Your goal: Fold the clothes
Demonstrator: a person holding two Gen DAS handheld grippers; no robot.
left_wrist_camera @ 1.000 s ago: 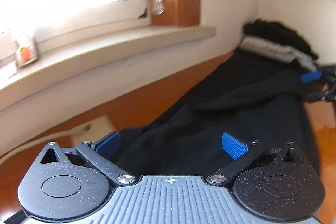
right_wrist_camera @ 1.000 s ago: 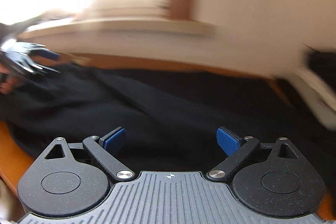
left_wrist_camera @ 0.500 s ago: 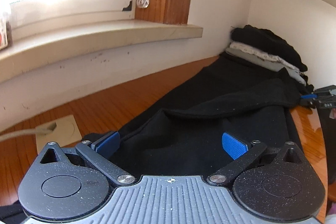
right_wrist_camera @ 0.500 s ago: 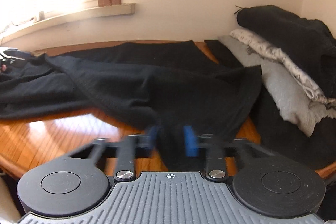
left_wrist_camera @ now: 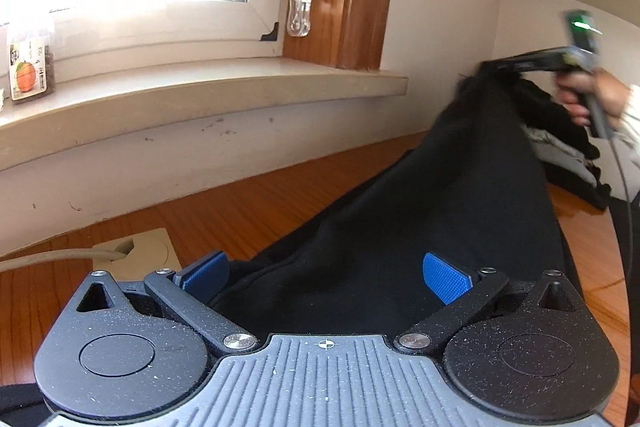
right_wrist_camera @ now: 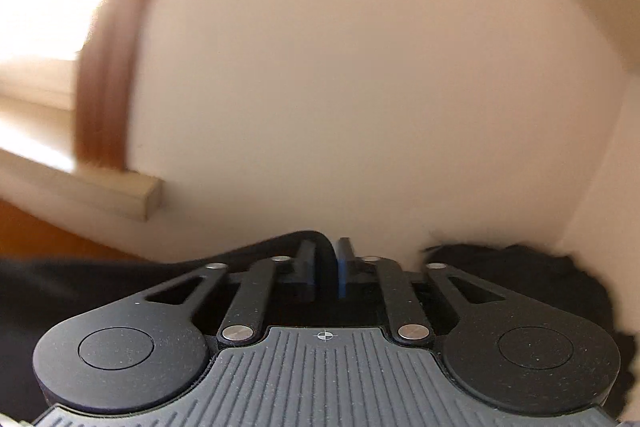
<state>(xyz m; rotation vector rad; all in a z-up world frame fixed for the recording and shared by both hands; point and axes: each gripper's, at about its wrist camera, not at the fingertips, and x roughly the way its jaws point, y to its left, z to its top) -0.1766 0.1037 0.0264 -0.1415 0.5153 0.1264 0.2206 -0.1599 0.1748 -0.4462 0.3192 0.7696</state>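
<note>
I saw the wooden table [left_wrist_camera: 248,211] running under the wall and the window sill [left_wrist_camera: 200,95]. The black garment [left_wrist_camera: 440,211], the largest thing on it, lay along the table's right side, its near end between my left gripper's [left_wrist_camera: 326,277] pads and its far end lifted off the table. My left gripper's jaws stood wide apart, pressing on nothing. My right gripper [right_wrist_camera: 325,269], held in the right hand [left_wrist_camera: 592,99], was raised near the wall; its jaws had just been opening a little, yet the pads pinched a fold of the garment between them. Behind it lay a pile [left_wrist_camera: 568,147] of folded clothes.
</note>
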